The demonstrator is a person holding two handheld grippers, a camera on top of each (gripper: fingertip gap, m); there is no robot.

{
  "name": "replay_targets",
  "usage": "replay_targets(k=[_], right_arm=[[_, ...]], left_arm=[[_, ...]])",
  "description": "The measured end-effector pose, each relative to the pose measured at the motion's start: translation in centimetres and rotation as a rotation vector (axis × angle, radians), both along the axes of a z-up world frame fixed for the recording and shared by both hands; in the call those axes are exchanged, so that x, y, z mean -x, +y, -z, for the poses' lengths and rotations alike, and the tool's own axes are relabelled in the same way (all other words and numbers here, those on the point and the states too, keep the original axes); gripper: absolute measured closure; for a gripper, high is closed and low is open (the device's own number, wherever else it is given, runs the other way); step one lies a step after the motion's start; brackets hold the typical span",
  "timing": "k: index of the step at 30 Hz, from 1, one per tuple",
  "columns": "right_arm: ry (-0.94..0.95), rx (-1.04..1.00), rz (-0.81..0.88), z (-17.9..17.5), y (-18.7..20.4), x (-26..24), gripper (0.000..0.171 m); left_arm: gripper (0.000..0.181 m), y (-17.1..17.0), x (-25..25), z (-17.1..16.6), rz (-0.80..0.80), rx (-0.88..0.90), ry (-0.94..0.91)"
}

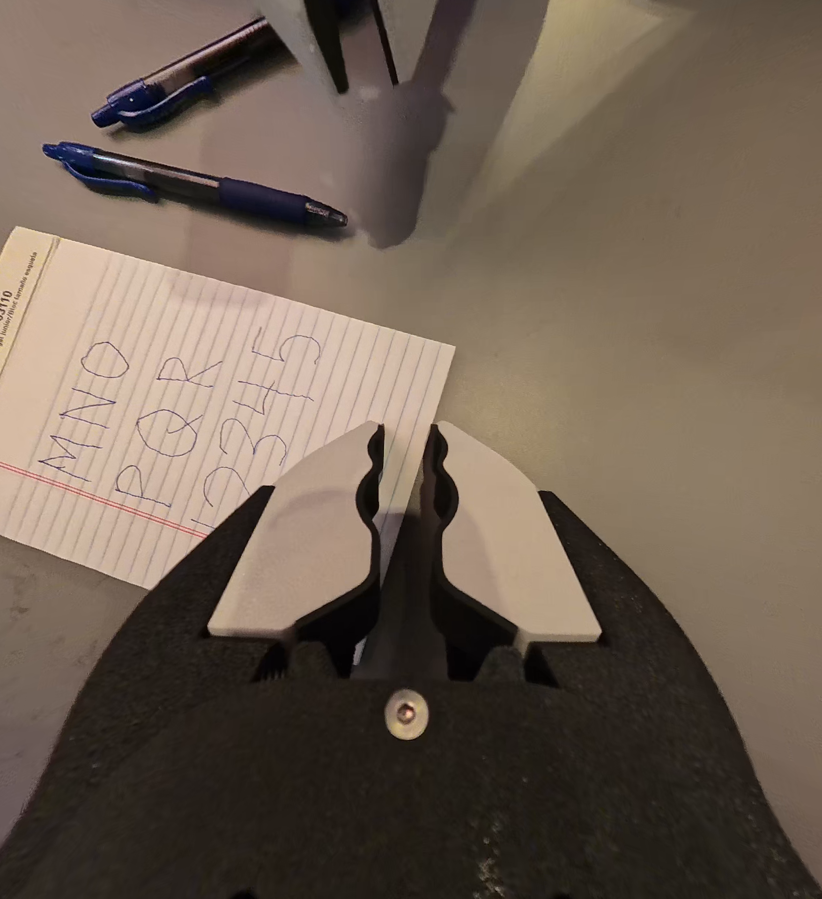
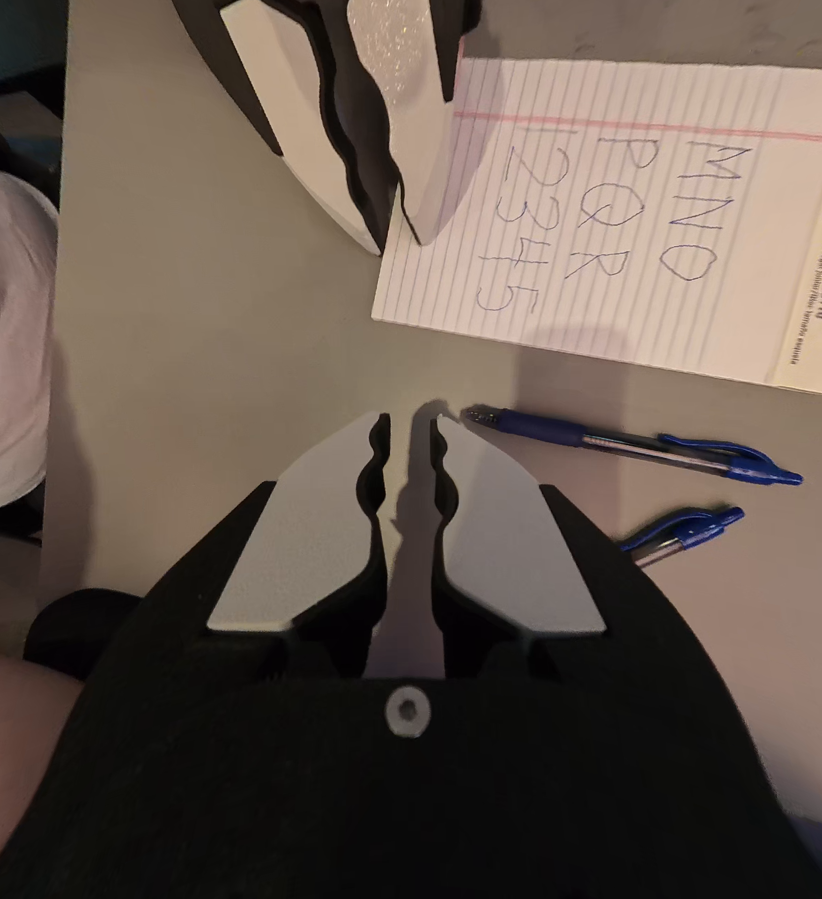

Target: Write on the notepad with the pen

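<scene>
Two blue click pens (image 2: 632,445) (image 2: 681,532) lie beside the white lined notepad (image 2: 642,219); left gripper (image 1: 406,428) and right gripper (image 2: 409,421), slightly parted, hold nothing.

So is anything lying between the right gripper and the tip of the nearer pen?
Nothing: in the right wrist view only a short stretch of bare table separates the right gripper from the nearer pen, whose tip points at it.

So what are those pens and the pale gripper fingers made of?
The nearer pen looks like clear glossy plastic, its insides visible, with a matte blue grip sleeve, likely rubber. The right gripper has fingers that look like smooth matte plastic, pale grey; their wavy black inner lining may be rubber.
</scene>
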State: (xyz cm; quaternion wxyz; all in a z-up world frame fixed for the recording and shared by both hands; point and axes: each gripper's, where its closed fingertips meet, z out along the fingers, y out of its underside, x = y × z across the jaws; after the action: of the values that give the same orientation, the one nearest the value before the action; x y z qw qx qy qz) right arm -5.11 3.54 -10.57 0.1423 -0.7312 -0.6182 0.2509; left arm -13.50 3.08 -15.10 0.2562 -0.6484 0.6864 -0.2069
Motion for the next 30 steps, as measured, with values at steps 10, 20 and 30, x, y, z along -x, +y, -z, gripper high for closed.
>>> replay_targets(k=[10,20,30], right_arm=[[0.141,-0.084,0.020,-1.9,1.3,0.5,0.155],[0.098,-0.056,0.008,-1.0,1.0,0.6,0.155],[0.011,-0.013,-0.035,0.8,0.0,1.3,0.156]], left_arm=[[0.164,0.0,0.0,-0.1,-0.029,0.083,-0.051],[0.164,0.0,0.0,-0.3,-0.051,0.152,-0.087],[0.166,0.2,-0.1,-0.3,-0.064,0.168,-0.101]])
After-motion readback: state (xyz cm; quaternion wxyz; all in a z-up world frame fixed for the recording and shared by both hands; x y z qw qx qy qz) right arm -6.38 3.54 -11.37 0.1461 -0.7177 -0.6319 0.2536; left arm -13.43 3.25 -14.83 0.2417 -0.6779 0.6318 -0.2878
